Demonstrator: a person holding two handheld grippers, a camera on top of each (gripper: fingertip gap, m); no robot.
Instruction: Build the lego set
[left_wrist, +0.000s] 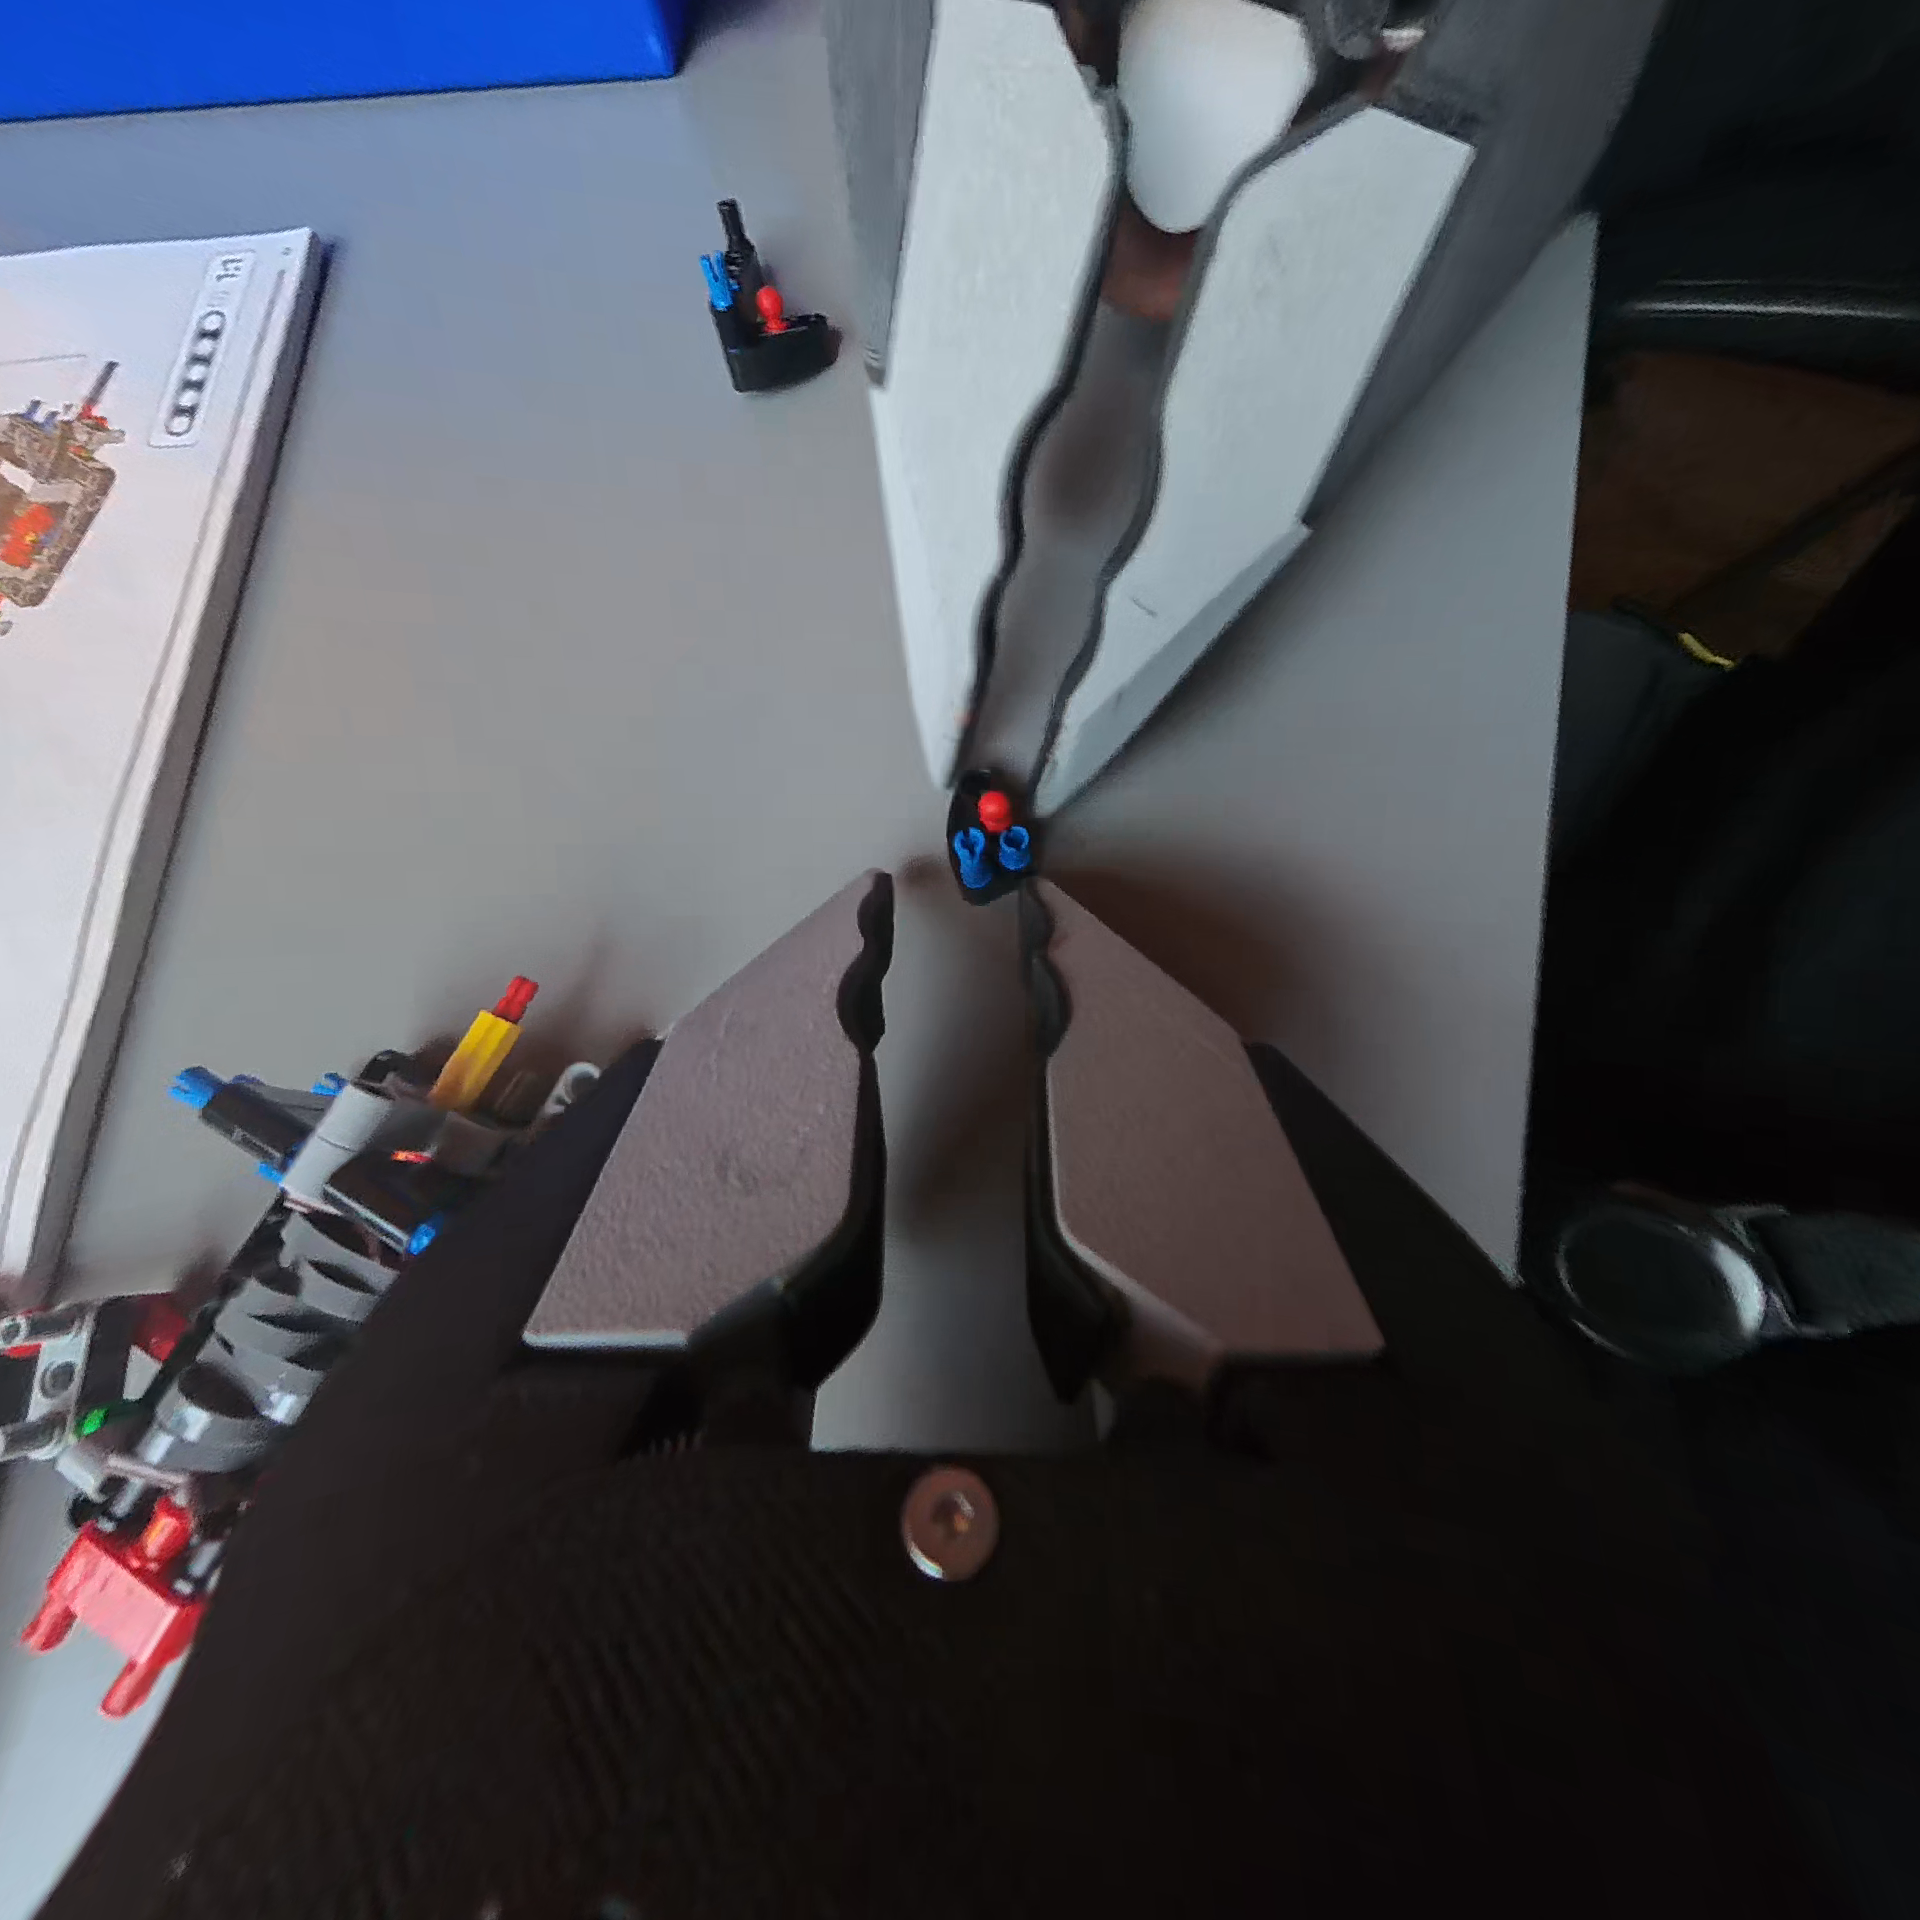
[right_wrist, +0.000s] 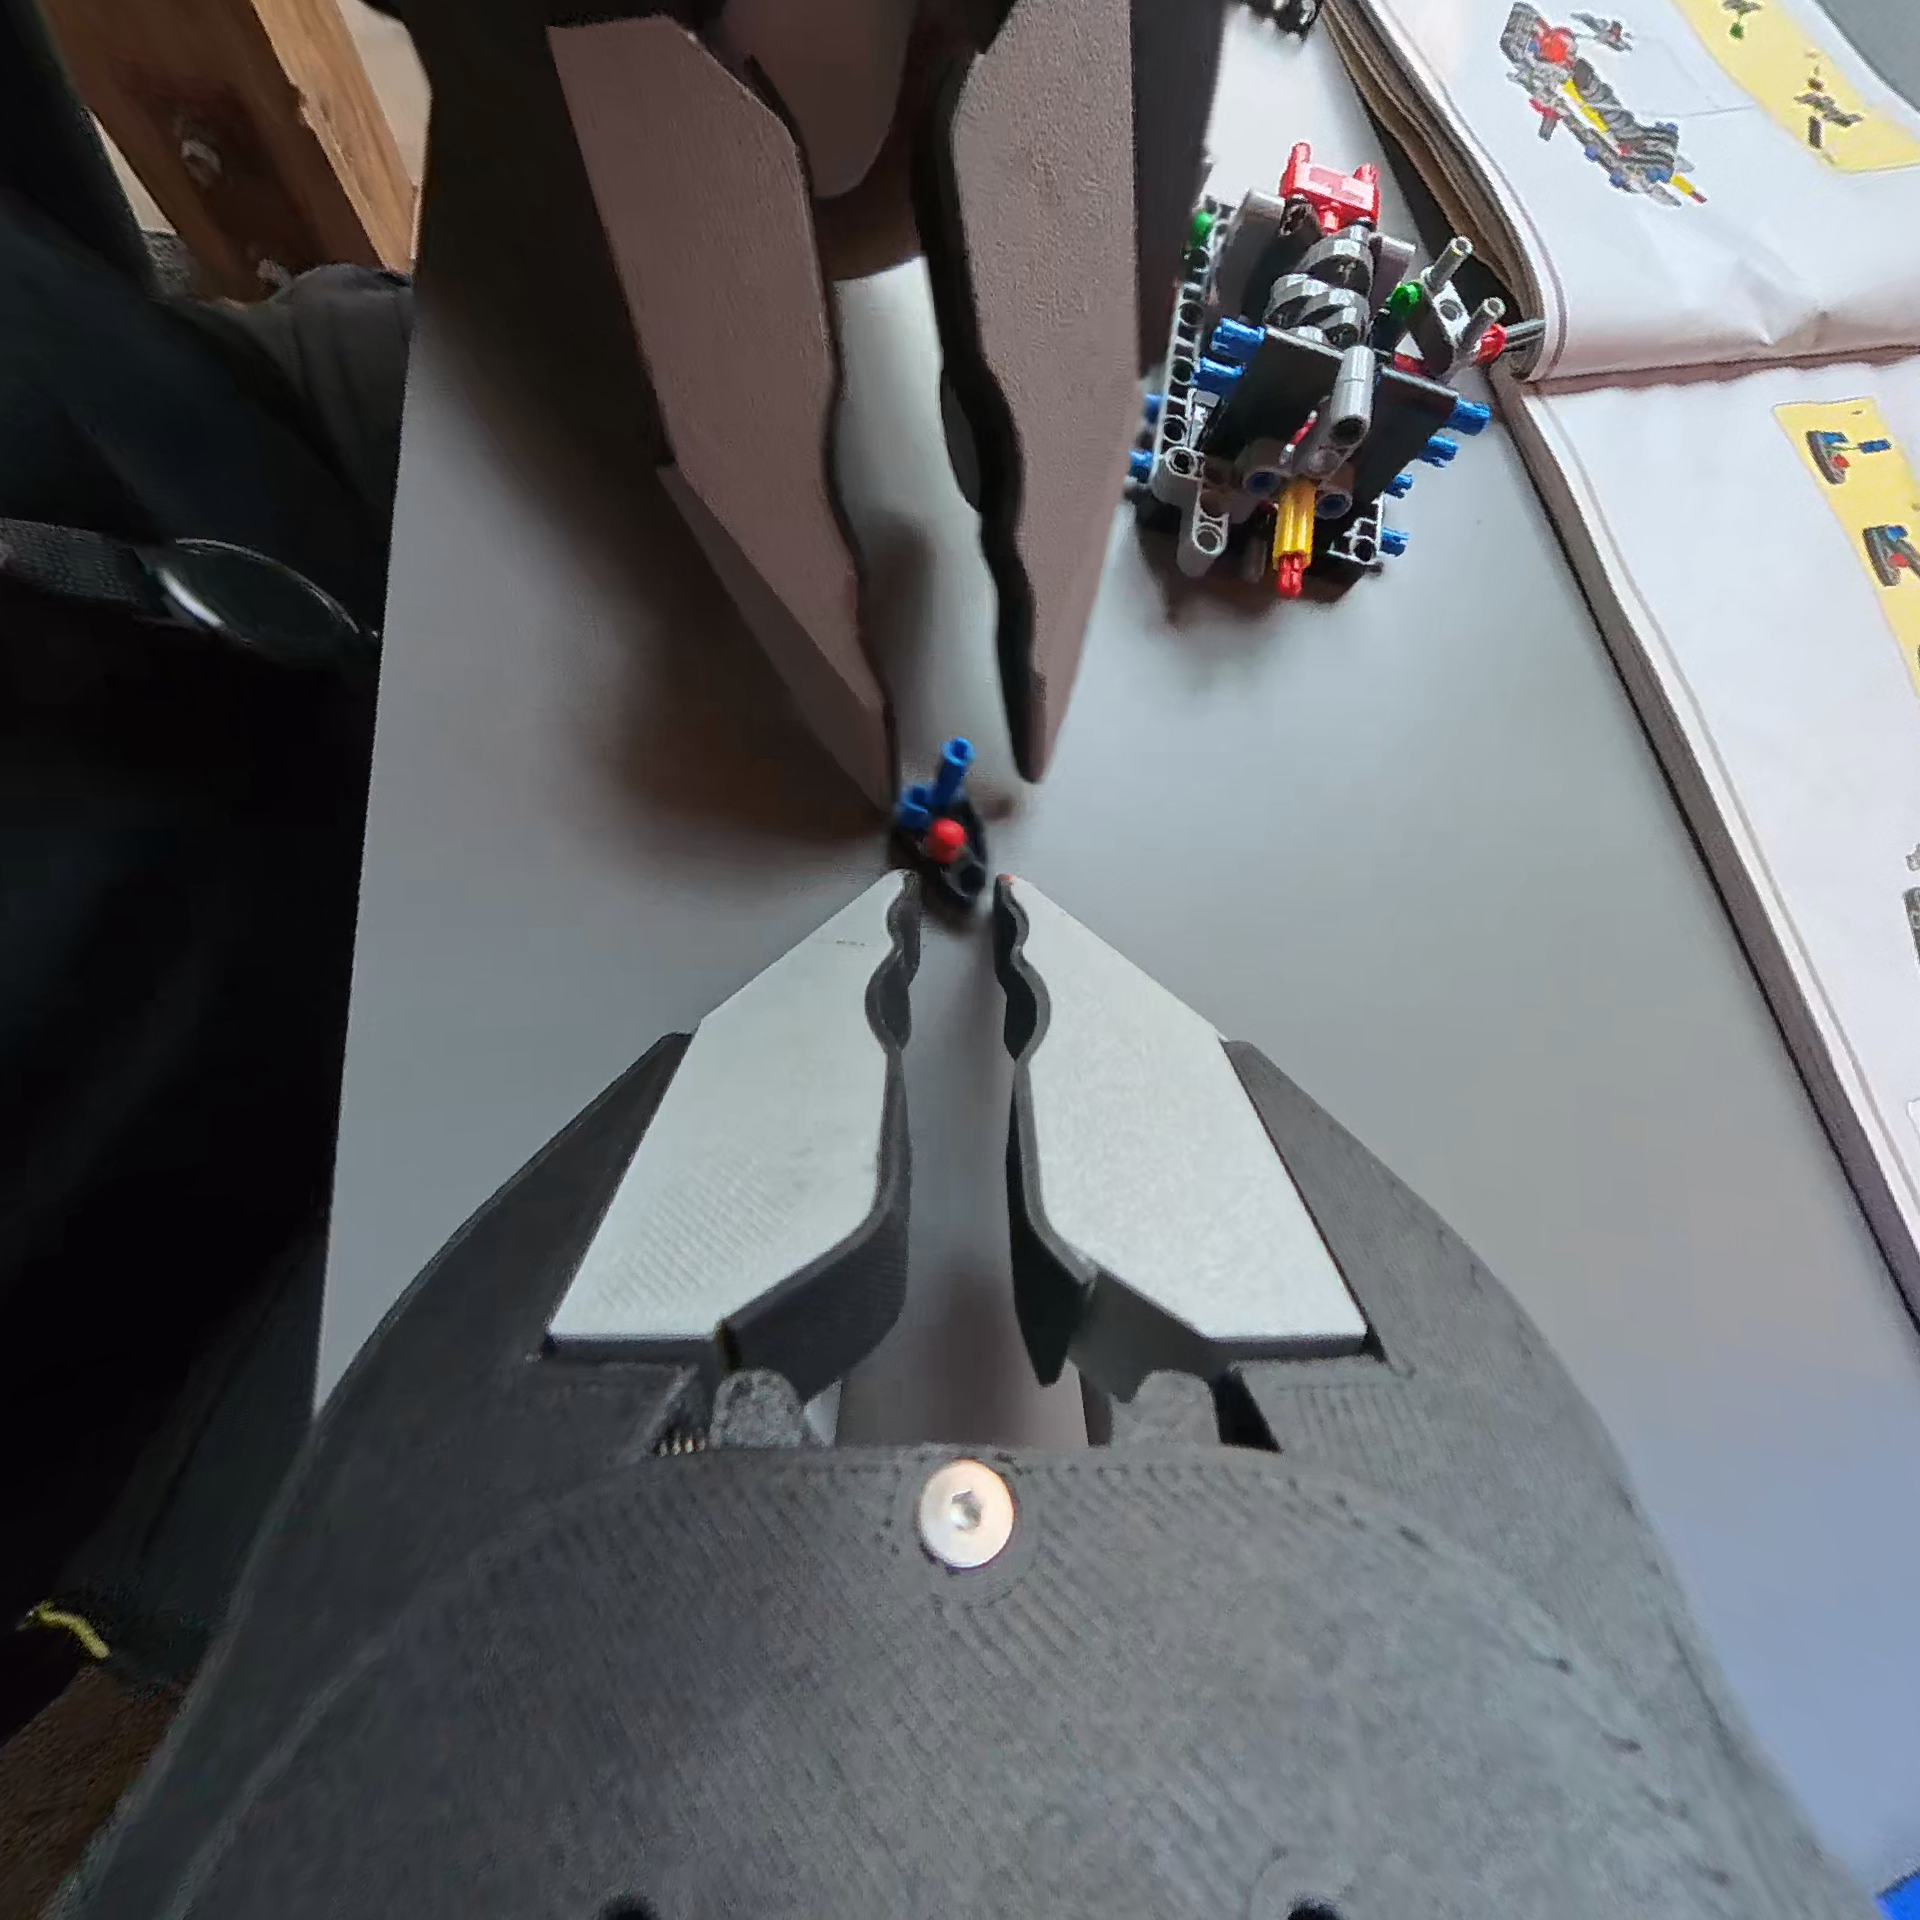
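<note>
A small black Lego piece (left_wrist: 989, 842) with two blue pins and a red pin sits between the two grippers, which face each other tip to tip low over the grey table (left_wrist: 582, 644). My right gripper (right_wrist: 951, 883), with grey fingers, is closed narrowly on the black base of this piece (right_wrist: 943, 840). My left gripper (left_wrist: 961, 888), with brown fingers, is open; its right fingertip touches the piece beside the blue pins. The right gripper also shows in the left wrist view (left_wrist: 1005, 781), and the left gripper in the right wrist view (right_wrist: 958, 779).
The main Lego build (right_wrist: 1309, 384) stands on the table, at lower left in the left wrist view (left_wrist: 312, 1195). A second small black sub-assembly (left_wrist: 769, 312) lies farther off. An open instruction booklet (right_wrist: 1714, 582) lies beside the build. A blue box (left_wrist: 312, 42) is at the back. The table edge (left_wrist: 1548, 831) is close by. Both grippers' tips are close together, under 4 cm apart.
</note>
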